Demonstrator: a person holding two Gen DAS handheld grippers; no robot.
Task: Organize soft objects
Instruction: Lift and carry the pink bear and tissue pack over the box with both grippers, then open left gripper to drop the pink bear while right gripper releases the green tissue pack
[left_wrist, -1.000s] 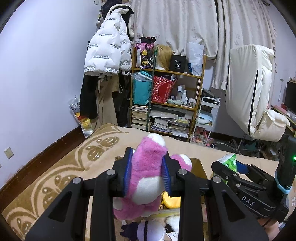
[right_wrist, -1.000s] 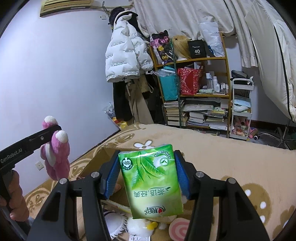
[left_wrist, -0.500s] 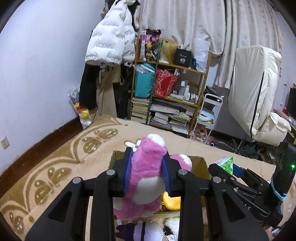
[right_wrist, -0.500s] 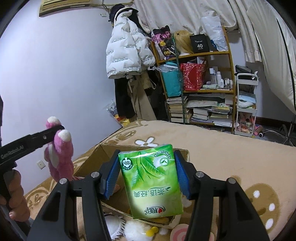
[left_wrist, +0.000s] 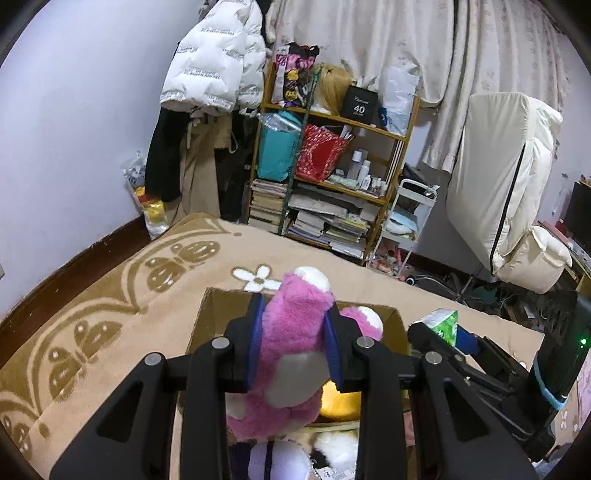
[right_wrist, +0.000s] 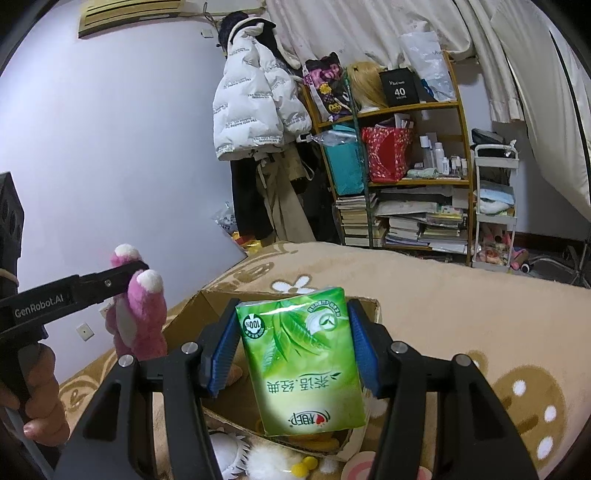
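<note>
- Pink plush fur fills the left tongs (left_wrist: 293, 345): a pink and white stuffed toy (left_wrist: 291, 354) is squeezed between the blue pads, its white-tipped ears poking up past them.
- That toy hangs in the air above the open cardboard box (left_wrist: 207, 314), over the box's left half as I see it from the foot of the bed.
- Over on the other side, the right tongs (right_wrist: 293, 347) are clamped on a green tissue pack (right_wrist: 301, 360), printed side facing the camera and upside down, tilted a little.
- The pack is held up above the near right part of the same box, not touching it.
- The box sits on a tan blanket (right_wrist: 461, 295) with white flowers, spread over the bed, toward the bed's near edge.
- Inside the box something yellow (left_wrist: 340, 400) shows low down; more soft toys, white and purple, lie just in front of its near wall.
- In the right wrist view the left tongs hold the toy out to the left of the box, and a bare hand (right_wrist: 37, 402) grips their handle.
- Beyond the bed's far edge stands a crowded wooden shelf (left_wrist: 332, 162), with a white puffer jacket (left_wrist: 210, 62) hanging beside it.
</note>
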